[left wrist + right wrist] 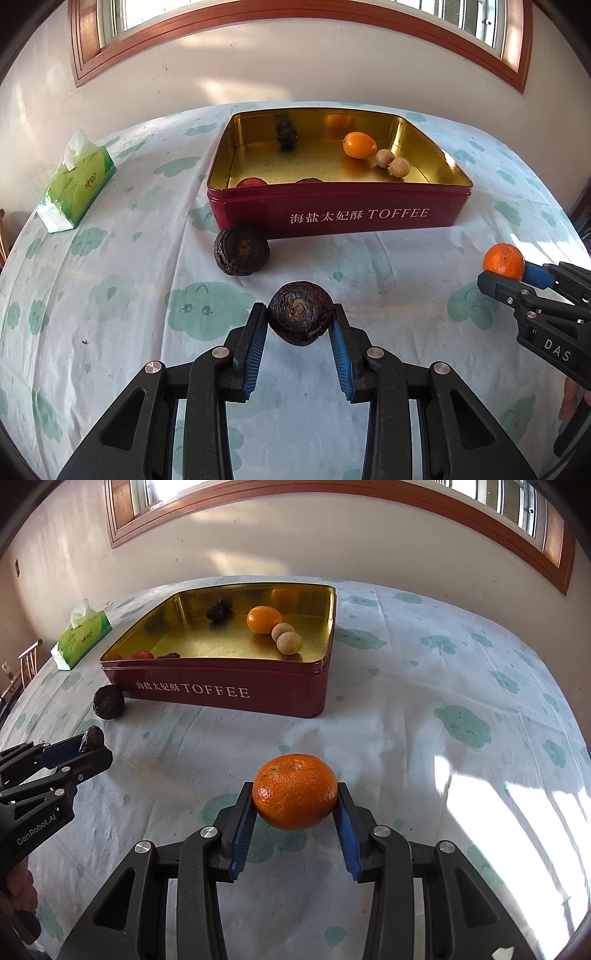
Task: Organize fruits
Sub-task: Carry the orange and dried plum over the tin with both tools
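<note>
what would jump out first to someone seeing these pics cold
Each pair of tongs holds a fruit above the cloud-print tablecloth: the right tongs grip a bright mandarin, and the left tongs clamp a dark wrinkled fruit. Behind them sits an open red toffee tin with a gold inside, already holding an orange fruit and two small tan ones, while another dark wrinkled fruit lies beside its front left corner.

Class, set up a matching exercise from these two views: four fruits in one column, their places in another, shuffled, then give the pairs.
1. mandarin
2. wrinkled dark fruit
3. second dark fruit
4. two small tan fruits

A. inside the tin
B. in the left hand-held gripper
C. on the cloth, by the tin's front corner
D. in the right hand-held gripper

Pairs: 1-D, 2-B, 3-C, 4-A
</note>
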